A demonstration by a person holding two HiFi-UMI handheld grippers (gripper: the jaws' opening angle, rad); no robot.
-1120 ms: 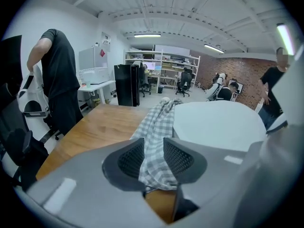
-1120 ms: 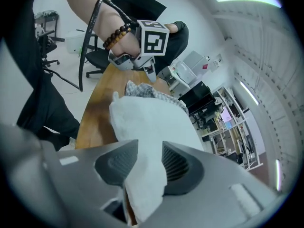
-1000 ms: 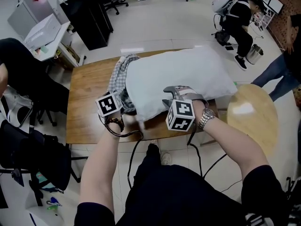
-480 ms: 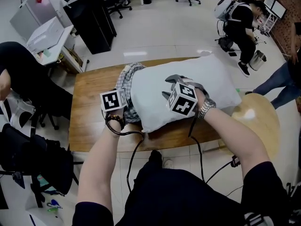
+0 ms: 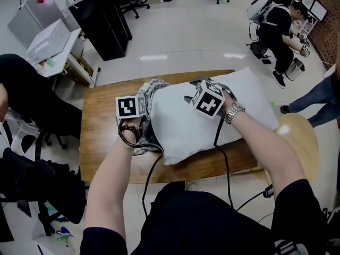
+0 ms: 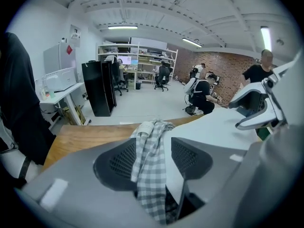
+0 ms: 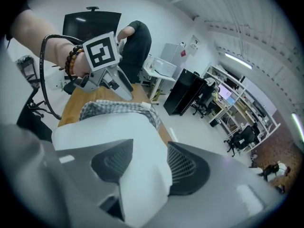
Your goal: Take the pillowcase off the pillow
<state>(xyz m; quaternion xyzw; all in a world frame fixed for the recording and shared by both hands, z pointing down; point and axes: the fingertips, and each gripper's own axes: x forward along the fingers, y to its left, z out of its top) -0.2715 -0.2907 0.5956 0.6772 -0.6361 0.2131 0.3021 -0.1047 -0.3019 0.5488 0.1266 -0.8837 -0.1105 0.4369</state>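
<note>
Wooden table (image 5: 101, 137): checked pillowcase (image 6: 151, 175) shows its white label (image 6: 144, 127) only in gripper views.

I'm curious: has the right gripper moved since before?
Yes. The right gripper slid from the brown wooden table's near side toward its far edge, jaws just opening around the white pillow.

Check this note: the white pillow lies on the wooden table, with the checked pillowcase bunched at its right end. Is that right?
Not quite. The head view shows the checked pillowcase bunched at the left end of the white pillow, not the right. The pillow does lie on the wooden table.
</note>
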